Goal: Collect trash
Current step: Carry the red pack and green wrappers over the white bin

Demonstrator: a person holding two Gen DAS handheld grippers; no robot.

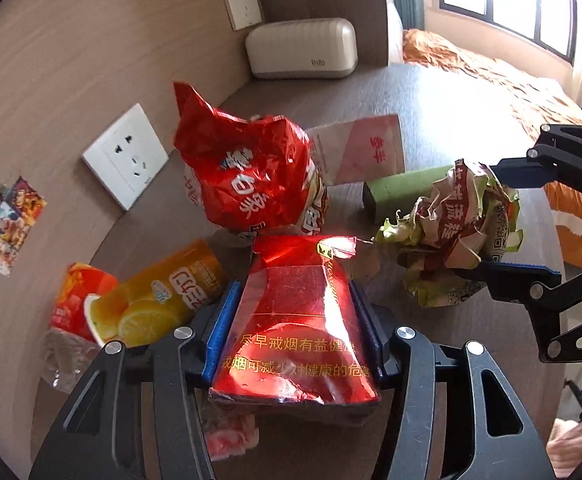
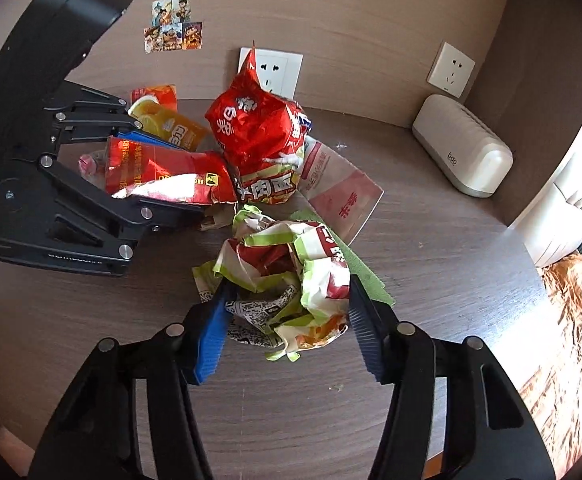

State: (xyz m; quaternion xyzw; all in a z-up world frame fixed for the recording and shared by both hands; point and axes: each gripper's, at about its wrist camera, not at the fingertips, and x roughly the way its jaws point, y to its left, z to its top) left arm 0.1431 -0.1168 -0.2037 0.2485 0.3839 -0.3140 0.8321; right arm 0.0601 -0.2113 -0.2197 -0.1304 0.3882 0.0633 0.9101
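Trash is heaped on the worktop point(image 2: 431, 240) by the wall. Biggest is the red noodle bag point(image 1: 247, 176), upright mid-pile. A red pack point(image 1: 295, 328) is clamped in the left gripper point(image 1: 295, 320); a paper wad point(image 2: 287, 280) is bracketed by the right gripper point(image 2: 287, 320), pads touching, so it looks gripped. Pickup step in hand; next, prob. lift & carry both off. Orange cup point(image 1: 159, 296), green roll point(image 1: 403, 188) & white box point(image 2: 463, 148) lie close, w/ snag risk.

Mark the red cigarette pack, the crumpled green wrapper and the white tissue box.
red cigarette pack point(image 1: 295, 320), left wrist view, middle of its front face.
crumpled green wrapper point(image 2: 287, 276), right wrist view, centre of the wad.
white tissue box point(image 2: 461, 146), right wrist view, its ribbed top.
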